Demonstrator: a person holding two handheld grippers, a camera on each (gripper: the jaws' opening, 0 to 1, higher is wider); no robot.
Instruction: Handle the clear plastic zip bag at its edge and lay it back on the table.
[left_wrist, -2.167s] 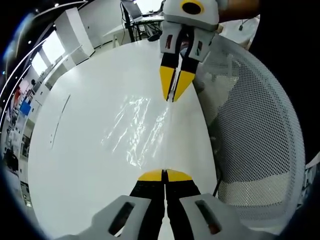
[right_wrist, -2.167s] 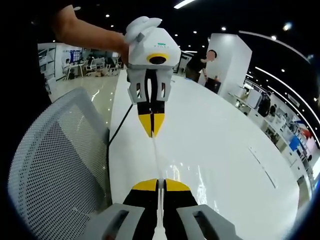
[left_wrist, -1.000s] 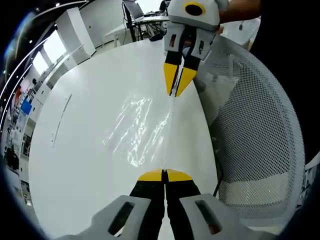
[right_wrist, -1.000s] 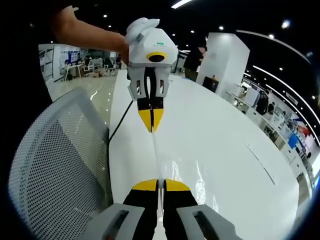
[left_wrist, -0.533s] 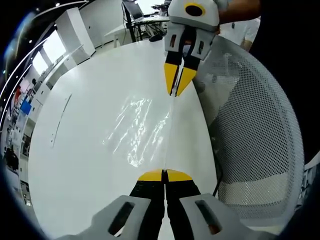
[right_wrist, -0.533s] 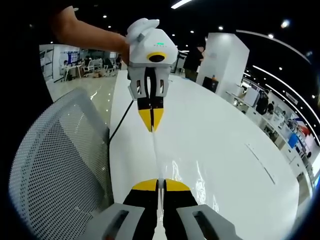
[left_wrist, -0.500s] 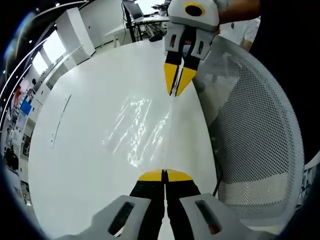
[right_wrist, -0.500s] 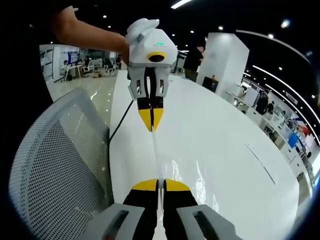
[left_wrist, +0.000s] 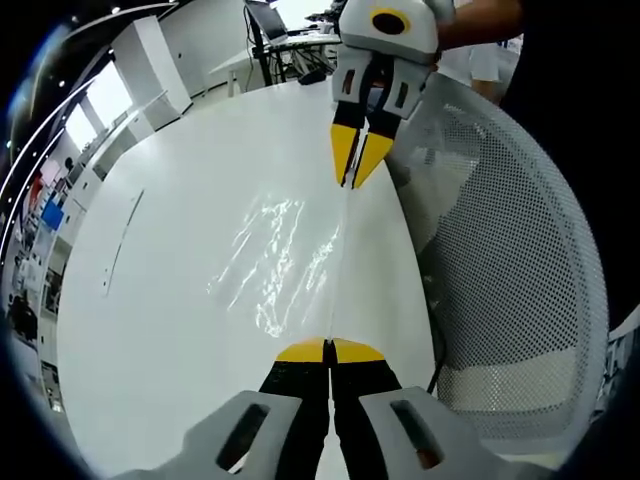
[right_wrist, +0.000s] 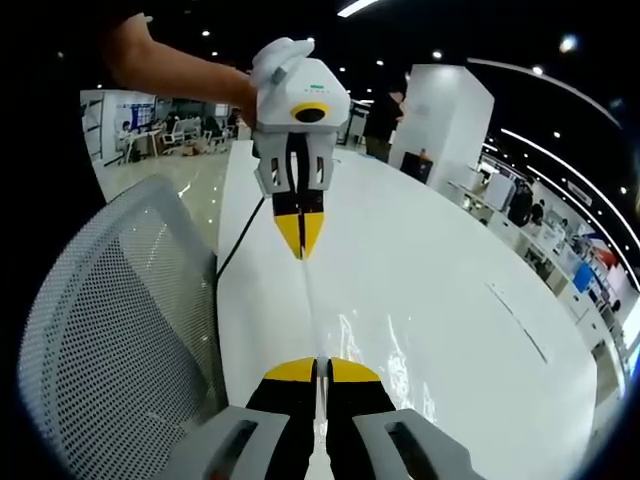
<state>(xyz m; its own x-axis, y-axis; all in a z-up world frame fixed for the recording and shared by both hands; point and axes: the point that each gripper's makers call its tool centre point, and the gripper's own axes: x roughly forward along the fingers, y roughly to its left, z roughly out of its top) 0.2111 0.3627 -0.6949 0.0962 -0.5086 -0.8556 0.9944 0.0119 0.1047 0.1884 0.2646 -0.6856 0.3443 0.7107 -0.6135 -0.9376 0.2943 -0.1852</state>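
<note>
Right now I have the bag (left_wrist: 290, 260) stretched between my two grippers along one edge, with the rest of the clear film lying crinkled and shiny on the white desk (left_wrist: 170, 250). At the bottom centre of the left gripper view, my left gripper (left_wrist: 329, 349) has its yellow-tipped jaws pressed together on the near end of that edge. The right gripper (left_wrist: 352, 178) comes down from the top centre of that frame, a hand (left_wrist: 470, 15) behind it, its jaws pinched on the far end of the same edge, so the edge runs as a thin taut line between the two. In the right gripper view the picture is mirrored: my right gripper (right_wrist: 320, 366) sits at the bottom centre, clamped on the edge, and the left gripper (right_wrist: 300, 245) hangs from the upper centre with its tips closed on the film. The bag (right_wrist: 375, 350) glints just right of the jaws there. A white mesh chair (left_wrist: 500, 270) stands just beside the desk's edge, at the right of the left gripper view and at the left of the right gripper view (right_wrist: 110, 330).
</note>
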